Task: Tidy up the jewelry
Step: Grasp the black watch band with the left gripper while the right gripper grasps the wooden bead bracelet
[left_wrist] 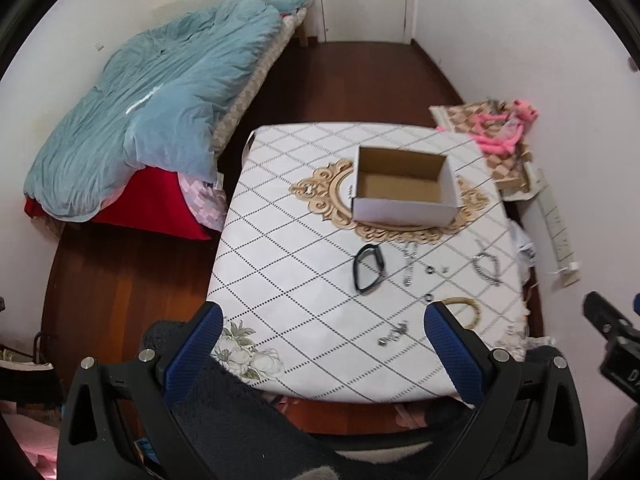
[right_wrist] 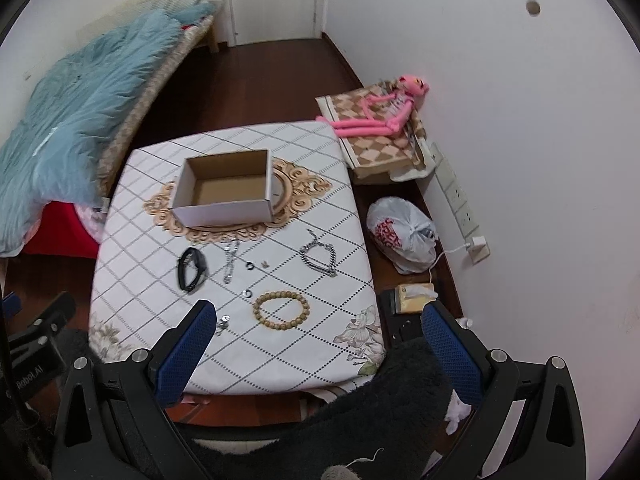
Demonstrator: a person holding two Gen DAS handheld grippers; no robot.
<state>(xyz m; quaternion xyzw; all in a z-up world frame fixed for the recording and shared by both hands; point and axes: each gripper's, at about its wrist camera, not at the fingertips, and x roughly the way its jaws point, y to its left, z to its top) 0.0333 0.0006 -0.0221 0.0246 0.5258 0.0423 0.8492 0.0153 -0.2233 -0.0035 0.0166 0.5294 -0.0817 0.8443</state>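
**Both grippers held wide above the near table edge, jewelry spread ahead**

The left gripper (left_wrist: 322,328) hangs over the near edge of the table (left_wrist: 280,280) with its blue fingers (left_wrist: 192,356) spread wide and nothing between them. The right gripper (right_wrist: 314,330) is spread just as wide and also empty, its left finger over the cloth and its right finger past the table's right edge.

From the right wrist view, a small cluster of silver pieces (right_wrist: 222,324) lies at 9 o'clock of the gripper's middle, just beside the left finger. The wooden bead bracelet (right_wrist: 281,311) sits at 11 o'clock, close ahead. Beyond it, at 12 o'clock, lie a small dark ring (right_wrist: 247,293), another ring (right_wrist: 251,266) and a tiny stud (right_wrist: 264,265). The black band (right_wrist: 192,270) is at 10 o'clock, a silver chain (right_wrist: 231,260) just right of it, and a heavier silver chain bracelet (right_wrist: 320,258) at 1 o'clock. All lie apart from each other on the cloth.

Farther on, at 11 o'clock, the open cardboard box (right_wrist: 224,190) stands upright.

Off the table, at 2 o'clock, are a tied plastic bag (right_wrist: 402,234), a tissue pack (right_wrist: 414,298) and a pink plush toy (right_wrist: 380,118) on a checkered cushion (right_wrist: 380,152). A bed with a blue quilt (left_wrist: 160,112) fills 10 o'clock.
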